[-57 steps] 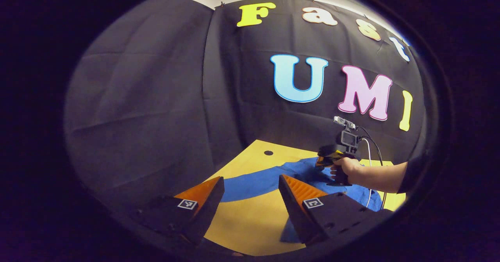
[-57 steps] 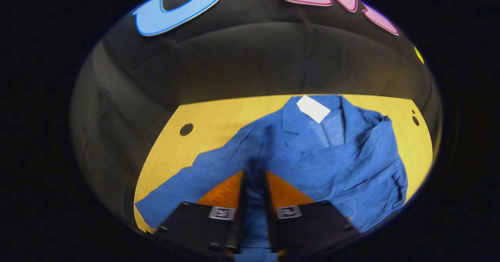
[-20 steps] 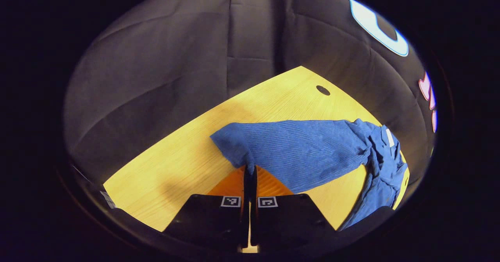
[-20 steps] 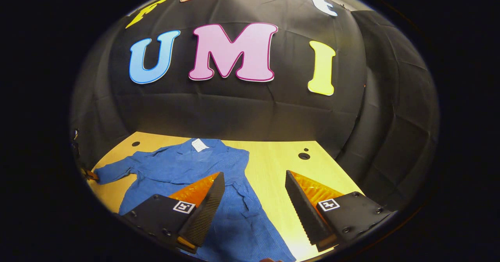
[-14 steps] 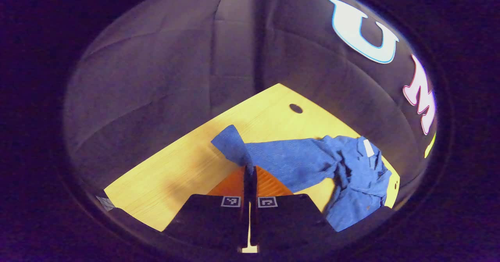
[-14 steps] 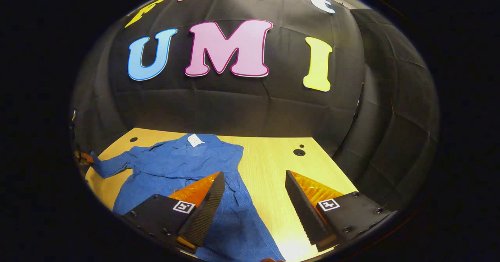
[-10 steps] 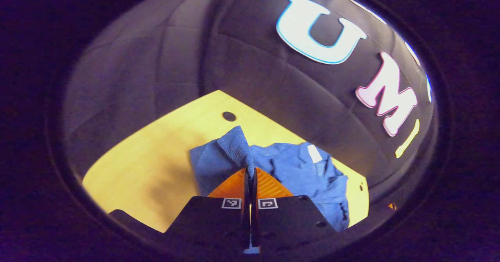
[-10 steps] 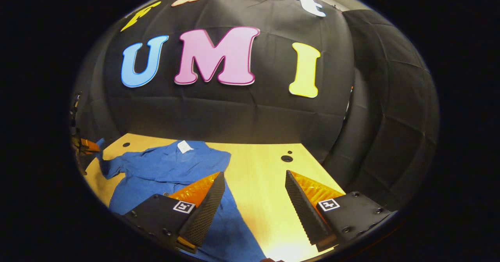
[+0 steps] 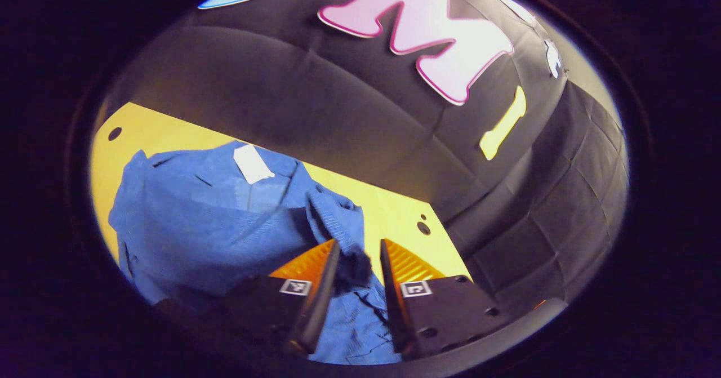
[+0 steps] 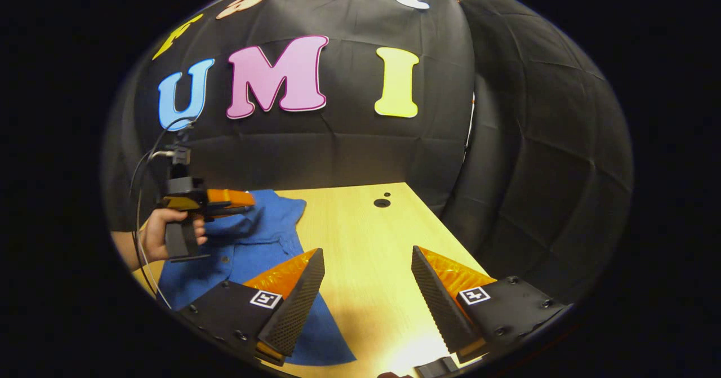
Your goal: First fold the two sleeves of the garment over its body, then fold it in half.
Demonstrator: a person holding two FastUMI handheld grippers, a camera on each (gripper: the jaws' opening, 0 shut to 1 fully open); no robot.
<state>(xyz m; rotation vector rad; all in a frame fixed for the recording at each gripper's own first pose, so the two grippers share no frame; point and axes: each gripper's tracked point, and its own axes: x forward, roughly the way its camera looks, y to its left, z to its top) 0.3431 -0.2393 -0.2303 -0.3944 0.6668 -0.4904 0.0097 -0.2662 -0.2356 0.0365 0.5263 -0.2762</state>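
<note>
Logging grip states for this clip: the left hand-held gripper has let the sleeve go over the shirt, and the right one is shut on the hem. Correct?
Not quite. In the right gripper view the right hand-held gripper is open above the table, gripping nothing. The left hand-held gripper is open over the shirt, as you say.

Black fingers (image 10: pixel 293 305) with orange, ribbed pads (square coded markers, small screws).

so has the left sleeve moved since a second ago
Yes. The left sleeve lay stretched over bare table towards the round hole; now it lies across the garment's body, between the open left gripper fingers.
</note>
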